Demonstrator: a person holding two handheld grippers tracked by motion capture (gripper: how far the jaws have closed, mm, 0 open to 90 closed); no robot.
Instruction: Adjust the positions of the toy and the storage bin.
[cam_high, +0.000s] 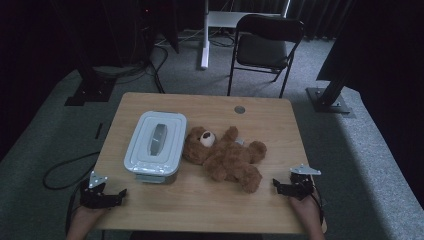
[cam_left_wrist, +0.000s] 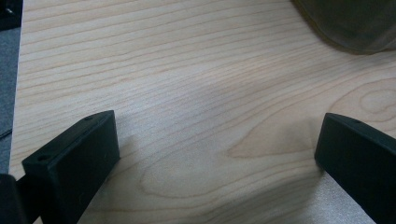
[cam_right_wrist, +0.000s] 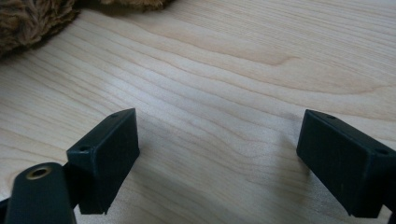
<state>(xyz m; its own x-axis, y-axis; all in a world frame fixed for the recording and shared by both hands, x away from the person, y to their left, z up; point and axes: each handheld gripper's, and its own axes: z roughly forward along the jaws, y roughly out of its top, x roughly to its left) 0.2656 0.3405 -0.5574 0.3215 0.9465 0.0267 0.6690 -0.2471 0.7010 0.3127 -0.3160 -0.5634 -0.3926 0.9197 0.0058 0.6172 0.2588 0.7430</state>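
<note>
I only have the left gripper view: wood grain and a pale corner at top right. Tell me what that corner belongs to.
Observer: It is the lidded plastic box, lid on, seen in the high view.
Operator: Say what lies beside it.
Observer: A brown teddy bear lies on its back, to the right of the box.
Operator: Report the right gripper.
Observer: The right gripper rests at the table edge with its fingers apart and nothing between them; fur shows just ahead in its own view.
</note>
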